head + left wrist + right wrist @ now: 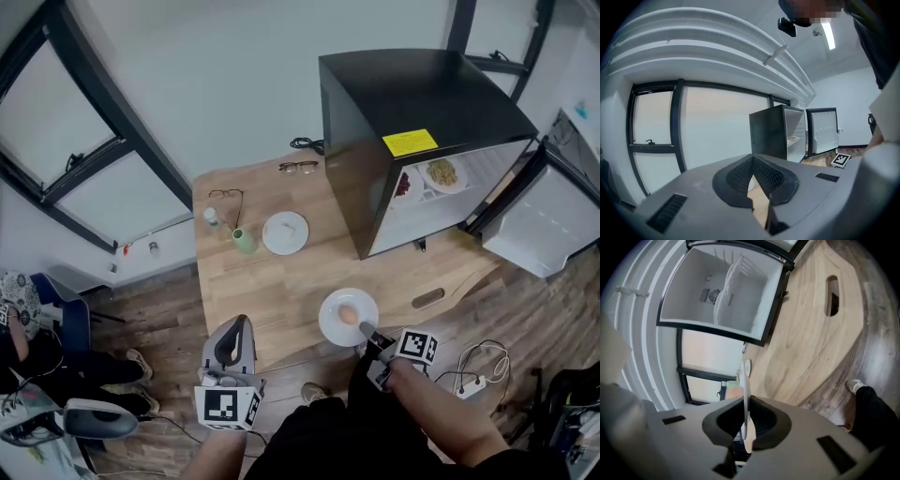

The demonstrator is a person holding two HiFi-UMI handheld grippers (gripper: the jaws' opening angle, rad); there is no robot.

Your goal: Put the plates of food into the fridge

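Note:
A white plate (345, 317) with a round orange piece of food on it hangs over the wooden table's (281, 281) front edge. My right gripper (366, 331) is shut on its near rim. In the right gripper view the plate (746, 380) shows edge-on between the pads of the right gripper (745, 401). The black fridge (412, 103) stands open on the table's right end, with two plates of food (445, 173) on a shelf. My left gripper (234, 330) hovers at the table's front left, pads together and empty; the left gripper (751, 161) points toward the fridge (778, 133).
A second white plate (285, 232), a green cup (243, 241) and two pairs of glasses (225, 197) lie on the table's far left part. The fridge door (544, 220) swings open to the right. A power strip with cables (473, 382) lies on the floor.

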